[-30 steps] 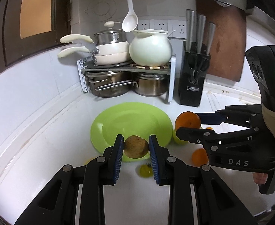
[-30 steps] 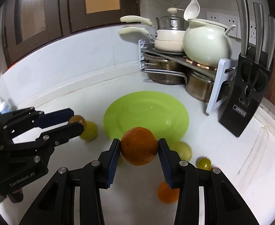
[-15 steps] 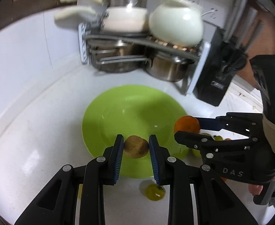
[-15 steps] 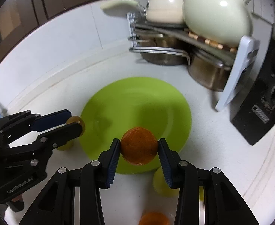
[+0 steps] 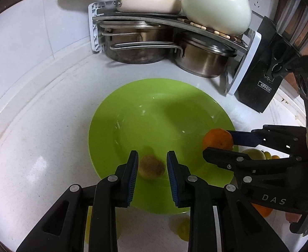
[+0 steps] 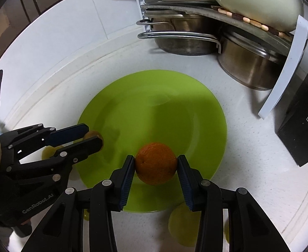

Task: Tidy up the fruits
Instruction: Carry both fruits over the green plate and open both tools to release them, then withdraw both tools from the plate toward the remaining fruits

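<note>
A lime green plate (image 5: 170,113) lies on the white counter, also in the right wrist view (image 6: 154,105). My left gripper (image 5: 150,164) has its jaws slightly apart over the plate's near part; a blurred brown fruit (image 5: 150,166) sits between them, no longer touching the pads. My right gripper (image 6: 156,168) is shut on an orange (image 6: 156,163) above the plate's near edge. From the left wrist view the orange (image 5: 217,139) hangs at the plate's right rim.
A pot rack (image 5: 164,21) with steel pots and a white pot stands behind the plate. A black knife block (image 5: 267,79) is at the right. Loose yellow-green fruits (image 6: 182,224) and oranges (image 5: 263,210) lie on the counter near the plate.
Both grippers moved forward and down over the plate. The left jaws have opened a little and the brown fruit has dropped from them, blurred. The right still holds the orange.
</note>
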Action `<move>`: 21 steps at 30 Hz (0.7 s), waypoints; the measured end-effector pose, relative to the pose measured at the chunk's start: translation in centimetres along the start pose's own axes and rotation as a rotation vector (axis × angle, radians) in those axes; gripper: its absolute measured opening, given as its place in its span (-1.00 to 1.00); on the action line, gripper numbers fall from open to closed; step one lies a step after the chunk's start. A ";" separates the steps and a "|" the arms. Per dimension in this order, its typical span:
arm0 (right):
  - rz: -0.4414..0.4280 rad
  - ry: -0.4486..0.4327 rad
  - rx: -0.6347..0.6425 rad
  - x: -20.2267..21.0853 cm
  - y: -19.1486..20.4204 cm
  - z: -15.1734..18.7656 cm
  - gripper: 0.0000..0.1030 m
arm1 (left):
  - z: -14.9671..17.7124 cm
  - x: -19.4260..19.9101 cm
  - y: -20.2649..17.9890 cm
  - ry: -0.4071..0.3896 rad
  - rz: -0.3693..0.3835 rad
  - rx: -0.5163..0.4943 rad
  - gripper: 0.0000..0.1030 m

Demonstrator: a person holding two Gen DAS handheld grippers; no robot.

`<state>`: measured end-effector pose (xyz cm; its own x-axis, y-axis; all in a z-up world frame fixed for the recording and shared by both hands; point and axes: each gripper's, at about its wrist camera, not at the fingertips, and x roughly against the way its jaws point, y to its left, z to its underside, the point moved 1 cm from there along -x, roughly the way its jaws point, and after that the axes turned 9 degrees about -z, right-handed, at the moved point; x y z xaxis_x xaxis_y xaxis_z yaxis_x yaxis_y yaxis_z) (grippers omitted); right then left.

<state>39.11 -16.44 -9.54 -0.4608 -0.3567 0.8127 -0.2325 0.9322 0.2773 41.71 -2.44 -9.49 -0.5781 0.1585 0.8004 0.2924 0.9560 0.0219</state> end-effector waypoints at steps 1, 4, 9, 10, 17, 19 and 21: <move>0.004 0.001 0.000 0.0 0.0 0.1 -0.17 | -0.1 0.0 0.1 0.000 0.004 0.003 -0.39; 0.003 -0.010 0.002 0.4 0.1 0.0 -0.17 | -0.2 0.4 0.1 -0.013 -0.003 0.003 -0.30; 0.012 -0.035 0.027 1.2 0.7 0.0 -0.16 | 0.0 1.7 0.2 -0.044 -0.018 0.008 -0.22; 0.011 -0.040 0.029 1.3 0.8 0.1 -0.16 | 0.0 2.1 0.3 -0.055 -0.025 0.008 -0.21; 0.007 -0.095 0.026 3.7 1.6 0.8 -0.16 | 0.4 5.4 0.0 -0.134 -0.060 -0.003 -0.15; 0.007 -0.120 0.028 5.0 2.0 1.3 -0.16 | 0.7 6.5 -0.3 -0.159 -0.064 -0.008 -0.10; 0.009 -0.138 0.029 5.9 2.3 1.8 -0.16 | 1.0 7.7 -0.6 -0.184 -0.068 -0.012 -0.06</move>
<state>34.33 -16.55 -4.98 -0.5761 -0.3553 0.7361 -0.2517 0.9339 0.2538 36.38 -1.54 -3.93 -0.7262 0.1372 0.6736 0.2565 0.9632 0.0803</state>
